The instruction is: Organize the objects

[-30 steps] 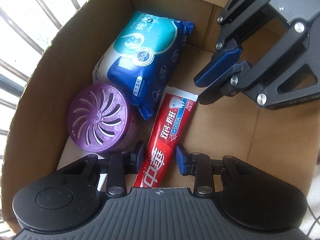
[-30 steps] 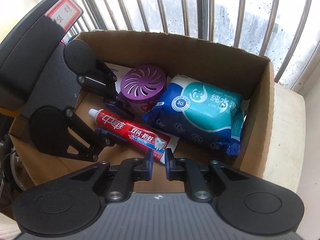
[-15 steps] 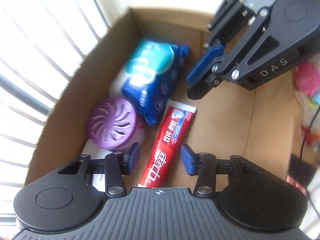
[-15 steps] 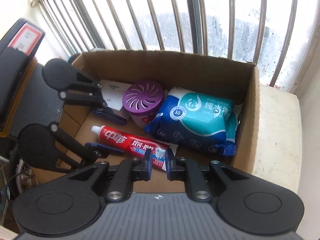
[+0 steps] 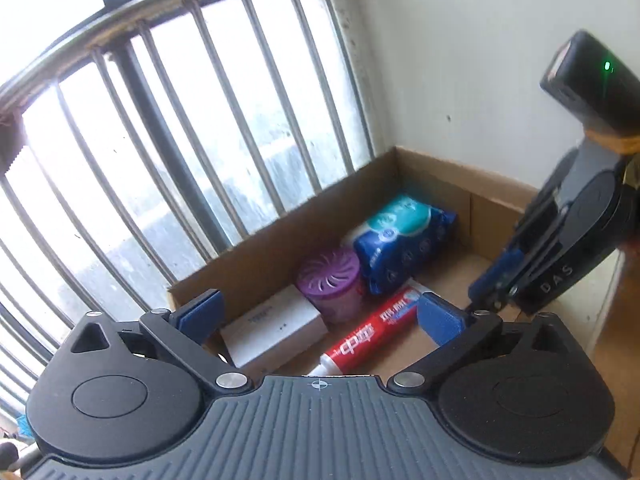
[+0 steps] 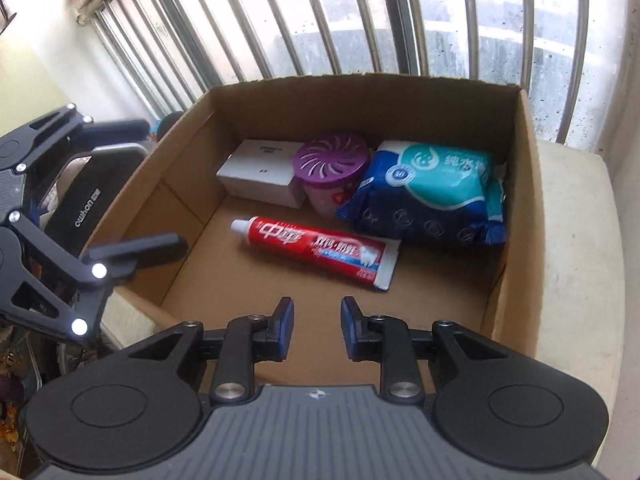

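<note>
1. At the far left of the right wrist view, the left gripper (image 6: 148, 184) is hanging outside the box's left wall, its jaws opening wide with nothing between them.
2. A cardboard box (image 6: 524, 200) is sitting below a barred window (image 6: 360, 20), open at the top.
3. Inside, along the back wall, a white carton (image 6: 260, 168) is lying at the left.
4. A purple air freshener (image 6: 332, 160) is standing just beside the carton, touching it.
5. A blue and teal wipes pack (image 6: 436, 196) is lying to the right of the freshener, leaning against it.
6. A red toothpaste tube (image 6: 316, 246) is lying flat on the box floor in front of those three, its white cap pointing left.
7. The right gripper (image 6: 316, 326) is hovering over the box's near edge, its jaws opening from narrow and empty, well apart from the tube.
8. A pale ledge (image 6: 576, 240) is running along the right side of the box.
</note>
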The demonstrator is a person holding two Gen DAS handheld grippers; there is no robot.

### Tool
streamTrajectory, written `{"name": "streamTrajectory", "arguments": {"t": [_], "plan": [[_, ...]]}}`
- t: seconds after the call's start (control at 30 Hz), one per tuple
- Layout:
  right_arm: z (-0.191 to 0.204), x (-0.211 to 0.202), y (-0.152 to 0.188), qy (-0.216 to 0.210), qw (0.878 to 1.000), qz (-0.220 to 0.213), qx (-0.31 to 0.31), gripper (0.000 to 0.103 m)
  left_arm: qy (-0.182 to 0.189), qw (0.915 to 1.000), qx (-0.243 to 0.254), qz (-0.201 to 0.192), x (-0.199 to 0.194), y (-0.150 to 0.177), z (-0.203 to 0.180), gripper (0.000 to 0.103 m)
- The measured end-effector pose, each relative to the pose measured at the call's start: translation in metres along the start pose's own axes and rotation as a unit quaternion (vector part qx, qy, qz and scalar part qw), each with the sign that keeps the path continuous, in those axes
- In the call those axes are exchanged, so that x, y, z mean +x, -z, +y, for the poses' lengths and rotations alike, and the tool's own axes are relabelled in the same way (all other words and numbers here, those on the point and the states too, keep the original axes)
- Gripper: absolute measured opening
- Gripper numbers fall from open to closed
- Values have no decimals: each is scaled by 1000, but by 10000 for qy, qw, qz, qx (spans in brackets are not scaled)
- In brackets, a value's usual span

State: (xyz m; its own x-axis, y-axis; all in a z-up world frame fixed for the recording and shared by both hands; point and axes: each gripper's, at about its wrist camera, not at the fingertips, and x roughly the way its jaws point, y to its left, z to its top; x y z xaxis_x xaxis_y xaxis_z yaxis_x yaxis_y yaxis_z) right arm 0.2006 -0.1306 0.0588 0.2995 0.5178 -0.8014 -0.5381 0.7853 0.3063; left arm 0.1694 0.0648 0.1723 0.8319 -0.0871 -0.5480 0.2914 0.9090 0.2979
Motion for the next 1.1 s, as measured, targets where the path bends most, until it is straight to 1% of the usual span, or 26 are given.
{"name": "streamTrajectory", "arguments": {"t": [0.07,0.13,0.23,0.3,0.4,0.47,0.53,0.57,0.63,0.67,0.7,0.73,0.77,0.8,0.83,0.87,0.9,0.93,0.97,1.0,1.03,1.07,1.1], "plan": [[-5,0,8,-106,9989,-70,456,28,-130,9996,-138,-211,-16,2,0,103],[-12,0,10,-346,9966,-91,746,28,-178,9991,-267,-292,-28,2,1,103],[-5,-1,14,-210,9973,-213,664,28,-412,9975,-491,-312,-37,4,3,103],[-3,-1,14,-306,9968,-234,702,28,-609,9953,-692,-281,-39,7,4,103],[-5,0,16,-376,9961,-275,754,28,-646,9925,-1016,-196,-41,14,7,103],[-4,1,18,-424,9954,-247,819,28,-637,9912,-1148,-178,-44,18,9,103],[-5,4,18,-606,9939,-151,911,28,-699,9909,-1136,-151,-45,21,9,103],[-5,4,18,-638,9936,-157,916,28,-794,9904,-1115,-162,-47,22,8,103],[-2,-1,19,-484,9945,-422,822,29,-943,9889,-1138,-177,-51,23,8,103],[2,-8,21,-329,9948,-654,702,33,-950,9881,-1195,-170,-54,24,8,103],[5,-16,24,-184,9930,-989,612,44,-913,9874,-1282,-178,-56,25,9,103],[8,-24,28,-97,9900,-1285,579,51,-802,9865,-1413,-200,-57,26,10,103],[11,-38,37,-78,9825,-1771,580,66,-690,9855,-1537,-220,-58,28,10,103],[15,-47,46,-93,9746,-2151,611,75,-583,9836,-1690,-253,-58,31,10,103],[19,-53,56,-86,9669,-2470,636,77,-553,9803,-1865,-335,-60,34,9,103],[26,-59,69,-60,9584,-2777,656,82,-644,9747,-2093,-442,-60,38,8,103],[31,-61,80,-48,9554,-2891,596,90,-744,9701,-2264,-468,-61,42,6,103],[36,-62,90,-6,9528,-2978,596,93,-799,9669,-2386,-422,-62,46,3,103],[39,-63,102,84,9474,-3122,693,96,-831,9651,-2445,-443,-64,50,-1,103],[42,-65,117,215,9383,-3338,883,97,-898,9626,-2504,-506,-68,55,-5,103],[44,-66,124,310,9335,-3432,996,99,-952,9609,-2542,-544,-71,58,-8,103],[46,-67,126,411,9349,-3374,1025,99,-975,9606,-2546,-549,-73,60,-10,103],[47,-70,125,547,9395,-3251,932,99,-994,9606,-2540,-531,-76,61,-12,103]]}}
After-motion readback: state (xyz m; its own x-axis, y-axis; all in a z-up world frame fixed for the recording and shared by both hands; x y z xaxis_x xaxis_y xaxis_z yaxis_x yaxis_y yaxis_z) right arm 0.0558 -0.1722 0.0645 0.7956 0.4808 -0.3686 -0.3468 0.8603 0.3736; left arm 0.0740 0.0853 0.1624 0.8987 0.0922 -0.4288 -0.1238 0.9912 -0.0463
